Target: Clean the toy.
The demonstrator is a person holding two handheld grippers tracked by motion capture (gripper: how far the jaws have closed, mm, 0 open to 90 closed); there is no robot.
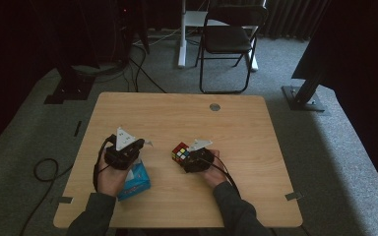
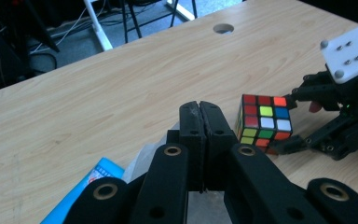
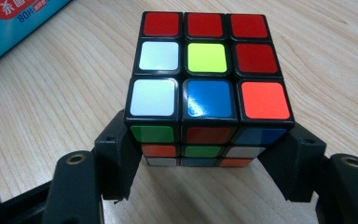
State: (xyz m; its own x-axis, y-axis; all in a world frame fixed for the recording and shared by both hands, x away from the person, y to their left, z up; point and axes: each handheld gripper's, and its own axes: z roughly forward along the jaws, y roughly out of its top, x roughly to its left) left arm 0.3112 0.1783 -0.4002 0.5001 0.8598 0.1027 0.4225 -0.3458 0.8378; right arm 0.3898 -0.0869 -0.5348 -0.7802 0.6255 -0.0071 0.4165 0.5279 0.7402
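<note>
the right gripper (image 3: 207, 163) is clamping its two black jaws on opposite sides of the puzzle cube (image 3: 207, 84), which is sitting near the middle of the wooden table (image 1: 187, 113). being cubic, it is showing no long axis; its red-white-yellow face is pointing up. the left gripper (image 2: 199, 116) is hovering with jaws fully closed and empty, just beside the blue tissue pack (image 1: 137, 181).

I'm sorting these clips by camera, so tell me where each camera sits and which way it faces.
High view: above the person's side, looking down on the table; forearms, both hands.
Left gripper view: rides the shut left tool, facing the cube and right tool.
Right gripper view: rides the right tool, clamped on the cube.
All three share the cube.
</note>
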